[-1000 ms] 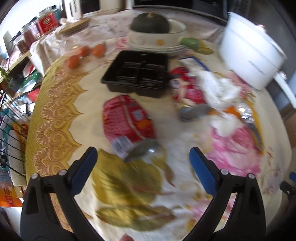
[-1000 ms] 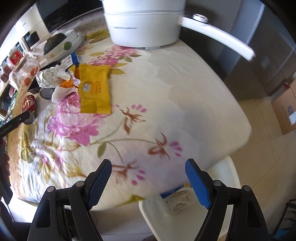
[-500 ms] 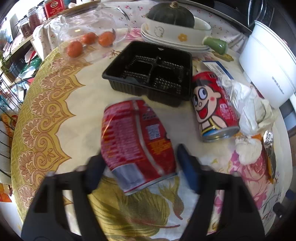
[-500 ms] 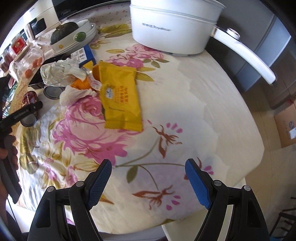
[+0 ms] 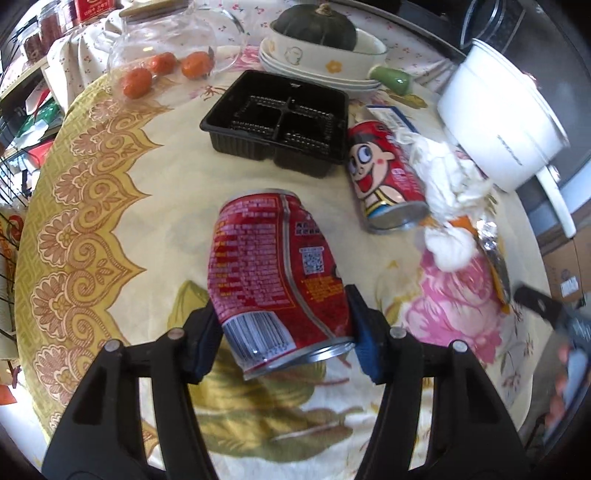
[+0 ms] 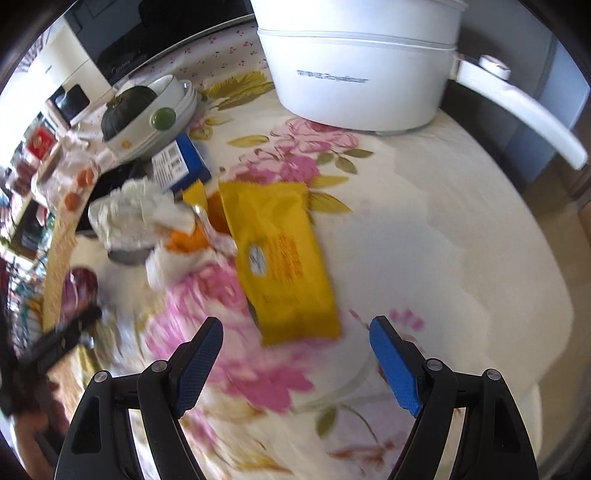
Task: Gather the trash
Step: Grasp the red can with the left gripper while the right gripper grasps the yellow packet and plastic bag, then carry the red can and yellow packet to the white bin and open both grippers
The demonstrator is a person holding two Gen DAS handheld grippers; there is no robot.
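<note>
My left gripper [image 5: 282, 334] is shut on a dented red can [image 5: 275, 269], its blue pads pressing both sides near the can's bottom end. A second red can [image 5: 384, 177] with a cartoon face lies to the right beside crumpled white tissue [image 5: 450, 184]. A black plastic tray [image 5: 280, 118] sits behind. My right gripper [image 6: 295, 363] is open and empty, just short of a yellow packet [image 6: 280, 254] on the tablecloth. Tissue [image 6: 133, 214] and orange scraps [image 6: 188, 236] lie left of the packet. The held can shows dimly at the far left of the right wrist view [image 6: 79, 295].
A white electric pot [image 6: 354, 62] with a long handle stands at the table's back right. A bowl with a dark squash [image 5: 317, 33], a blue box [image 6: 181, 162] and a glass jar with orange fruit [image 5: 166, 62] stand at the back. The table edge drops off to the right.
My left gripper came forward around the dented red can and closed on it. My right gripper moved in over the table toward the yellow packet, still open.
</note>
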